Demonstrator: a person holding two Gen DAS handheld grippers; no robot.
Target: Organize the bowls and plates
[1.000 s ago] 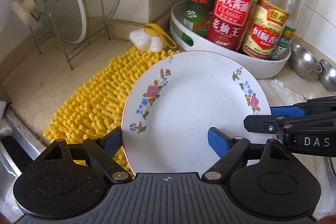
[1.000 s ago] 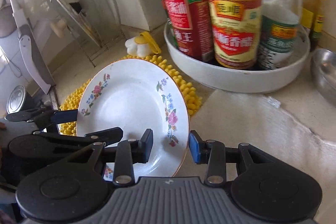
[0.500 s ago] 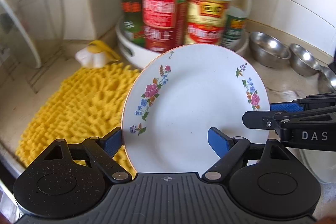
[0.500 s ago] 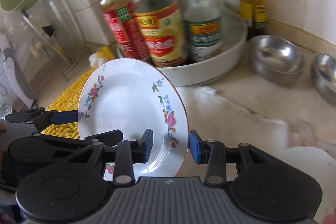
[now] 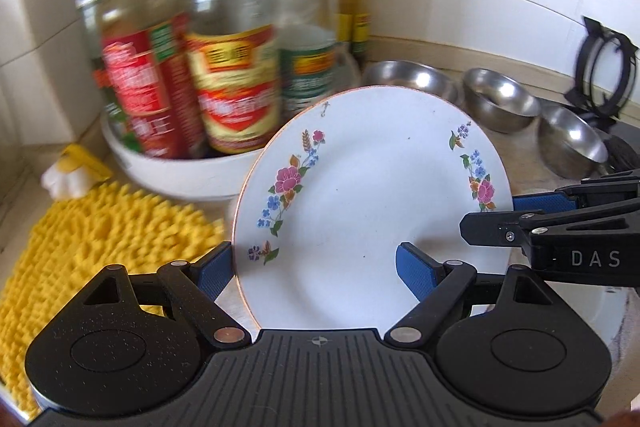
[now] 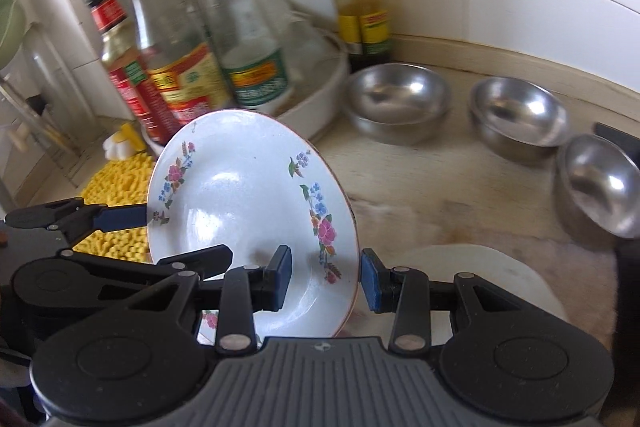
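Note:
A white plate with flower sprigs [image 5: 360, 195] hangs tilted above the counter, carried by both grippers. My left gripper [image 5: 314, 267] clamps its left rim, one blue pad behind the edge and one on the face. My right gripper [image 6: 324, 277] is shut on the opposite rim of the plate [image 6: 248, 195]. Each gripper shows in the other's view, at the plate's far side. Three steel bowls [image 6: 396, 99] [image 6: 520, 115] [image 6: 600, 183] stand in a row along the back wall. Another white plate [image 6: 492, 267] lies on the counter just below the right gripper.
A white round tray [image 5: 180, 179] with several sauce bottles [image 5: 236, 87] stands in the corner, close behind the carried plate. A yellow shaggy mat [image 5: 100, 227] covers the counter to the left. A black stove grate [image 5: 604, 67] is at the far right.
Both grippers have carried the plate to the right, away from the lid rack and yellow mat. The steel bowls and the white plate on the counter have come into view.

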